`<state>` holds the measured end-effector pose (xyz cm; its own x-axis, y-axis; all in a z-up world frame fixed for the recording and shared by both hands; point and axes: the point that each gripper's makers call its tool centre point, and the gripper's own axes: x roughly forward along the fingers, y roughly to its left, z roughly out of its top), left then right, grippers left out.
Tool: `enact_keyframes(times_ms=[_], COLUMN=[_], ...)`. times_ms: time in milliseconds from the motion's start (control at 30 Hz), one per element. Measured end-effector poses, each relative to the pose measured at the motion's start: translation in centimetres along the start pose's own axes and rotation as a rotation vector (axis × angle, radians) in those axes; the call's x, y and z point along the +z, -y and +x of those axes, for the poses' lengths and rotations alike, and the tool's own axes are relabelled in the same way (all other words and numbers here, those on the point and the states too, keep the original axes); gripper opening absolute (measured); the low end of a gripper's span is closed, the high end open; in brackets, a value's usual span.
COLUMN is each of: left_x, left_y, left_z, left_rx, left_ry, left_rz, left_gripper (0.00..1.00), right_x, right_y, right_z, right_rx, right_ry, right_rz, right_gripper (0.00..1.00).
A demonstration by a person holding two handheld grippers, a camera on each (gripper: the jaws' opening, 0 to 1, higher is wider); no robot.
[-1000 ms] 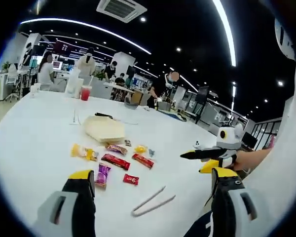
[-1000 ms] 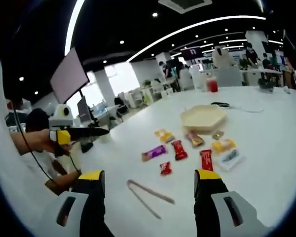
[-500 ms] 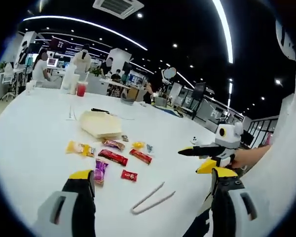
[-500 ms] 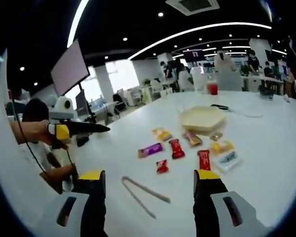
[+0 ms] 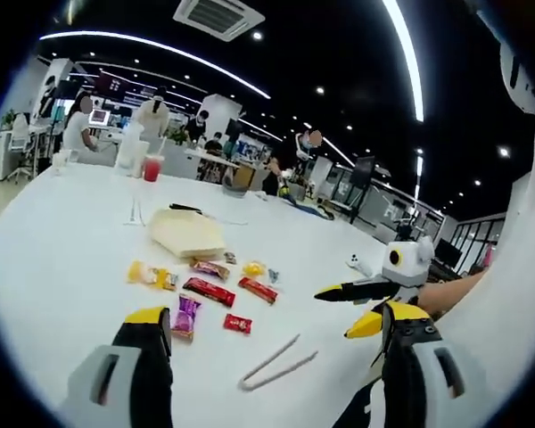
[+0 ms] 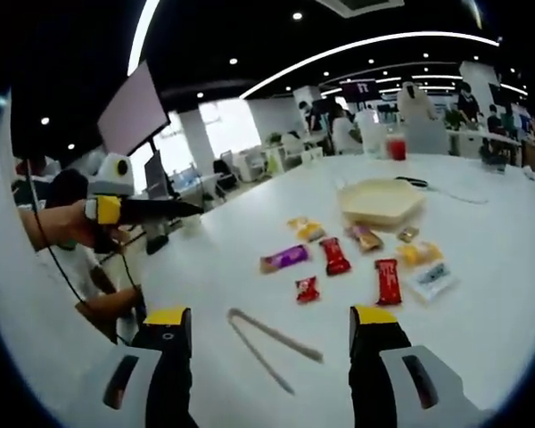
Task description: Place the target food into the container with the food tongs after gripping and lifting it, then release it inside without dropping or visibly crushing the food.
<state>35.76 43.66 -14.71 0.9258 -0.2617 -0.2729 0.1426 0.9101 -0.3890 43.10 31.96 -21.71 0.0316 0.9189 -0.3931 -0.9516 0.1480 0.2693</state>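
food tongs lying flat on the white worktop, untouched, just ahead of the right claw, its jaws standing wide apart with nothing between. left claw likewise spread open and empty, held above the worktop; tongs between and just beyond its jaws. small red packet just past the tongs; purple packet, two longer red bars and yellow sweets scattered farther on. pale hexagonal container beyond the snacks, well apart from the tongs. red drink cup far behind the container.
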Motion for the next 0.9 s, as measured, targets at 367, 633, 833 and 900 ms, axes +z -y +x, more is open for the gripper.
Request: enact_keyframes(times_ms=[367, 633, 833, 900], left_x=[-1.5, -1.9, -2.4, -2.8], left_y=[0.3, 0.7, 0.6, 0.6], left_z=[-0.8, -0.9, -1.0, -1.0], left_rx=[0.021, 0.024, 0.033, 0.03], left_ry=[-0.028, -0.034, -0.043, -0.05], left_rz=[-0.007, -0.01, -0.02, -0.026], left_gripper=[0.99, 0.99, 0.99, 0.99], right_x=[-2.2, -3.0, -4.3, -4.4], right_y=[-0.8, -0.3, 0.1, 0.1], right_z=[0.3, 0.9, 1.7, 2.1], right_rx=[0.042, 0.065, 0.083, 0.084], right_ry=[-0.048, -0.078, -0.144, -0.157], right_rz=[-0.019, -0.045, -0.136, -0.179], right_gripper=[0.74, 0.74, 0.7, 0.69])
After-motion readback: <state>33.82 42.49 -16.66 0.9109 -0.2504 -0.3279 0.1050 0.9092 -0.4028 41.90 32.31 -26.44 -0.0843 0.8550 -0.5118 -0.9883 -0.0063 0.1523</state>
